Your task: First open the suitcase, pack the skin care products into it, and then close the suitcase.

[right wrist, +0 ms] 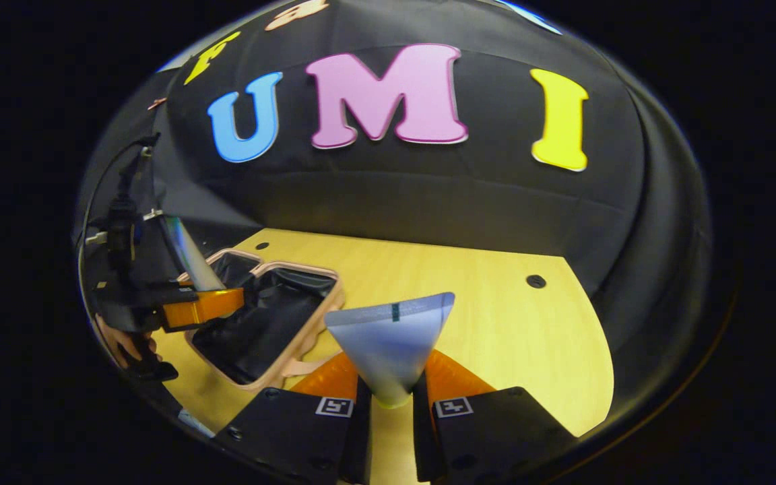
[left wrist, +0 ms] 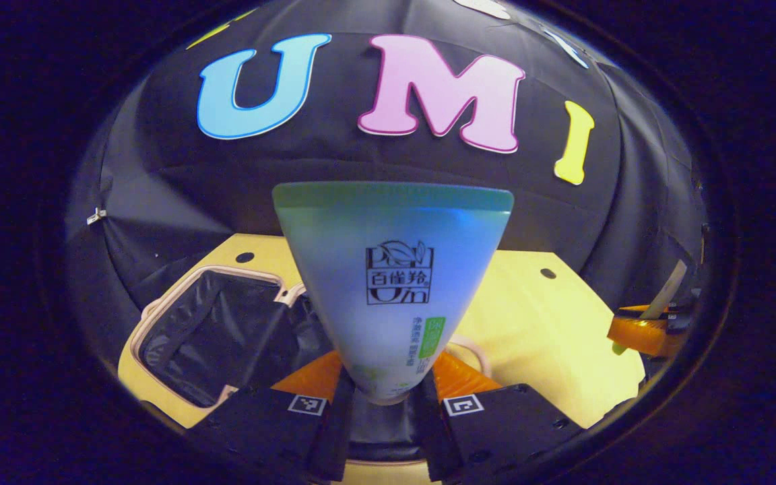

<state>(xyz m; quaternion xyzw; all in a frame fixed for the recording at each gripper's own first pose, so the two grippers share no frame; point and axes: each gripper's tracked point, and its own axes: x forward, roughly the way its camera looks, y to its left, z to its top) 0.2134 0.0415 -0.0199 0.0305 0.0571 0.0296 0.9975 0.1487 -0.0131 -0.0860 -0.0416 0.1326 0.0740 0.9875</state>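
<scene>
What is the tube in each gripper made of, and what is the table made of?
Both the large tube and the small tube look like soft, glossy plastic: flat crimped ends and a smooth sheen. The table looks like pale wood or wood laminate, with faint grain lines and a matte finish.

Both the left gripper (left wrist: 388,411) and the right gripper (right wrist: 388,407) have blocky bodies with small round screws, a square coded marker on each finger and ribbed panels behind, and near the suitcase (right wrist: 263,323) the left gripper trails a thin cable above a hand (right wrist: 125,343).
</scene>
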